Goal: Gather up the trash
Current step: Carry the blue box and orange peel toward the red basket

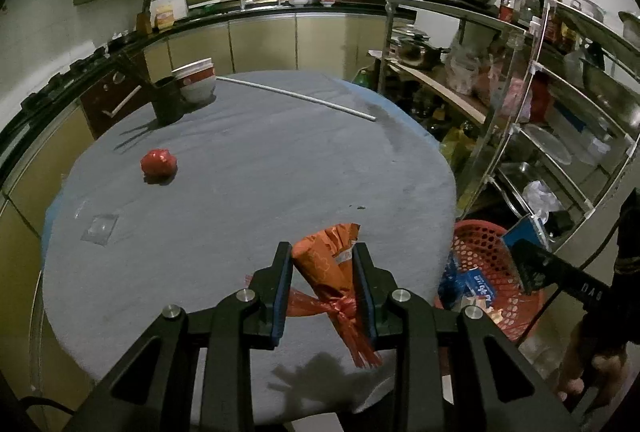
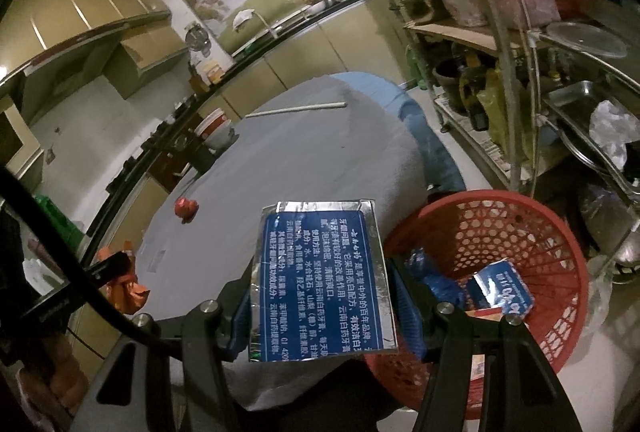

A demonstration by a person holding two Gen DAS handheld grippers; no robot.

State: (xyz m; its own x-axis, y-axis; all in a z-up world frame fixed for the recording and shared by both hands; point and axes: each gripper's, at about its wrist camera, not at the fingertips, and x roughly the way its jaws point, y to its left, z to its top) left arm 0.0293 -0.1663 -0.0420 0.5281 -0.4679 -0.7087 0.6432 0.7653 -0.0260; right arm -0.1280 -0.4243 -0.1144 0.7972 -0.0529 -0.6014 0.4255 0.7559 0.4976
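Note:
My left gripper (image 1: 322, 252) is shut on an orange crinkled wrapper (image 1: 326, 268) with a tied end, held just above the grey table (image 1: 260, 160) near its front edge. My right gripper (image 2: 320, 272) is shut on a flat blue and silver box (image 2: 320, 280) with white print, held beside the table edge and left of the red mesh basket (image 2: 520, 216). The basket stands on the floor and holds blue packaging (image 2: 502, 282). It also shows in the left wrist view (image 1: 486, 244). A red crumpled wrapper (image 1: 158, 162) and a clear plastic piece (image 1: 100, 228) lie on the table.
A black cup (image 1: 168, 104) and stacked bowls (image 1: 196, 82) stand at the table's far left. A long white stick (image 1: 296, 94) lies across the far side. A cluttered metal shelf rack (image 1: 540, 80) stands to the right, close behind the basket. Kitchen counters (image 1: 256, 20) run along the back.

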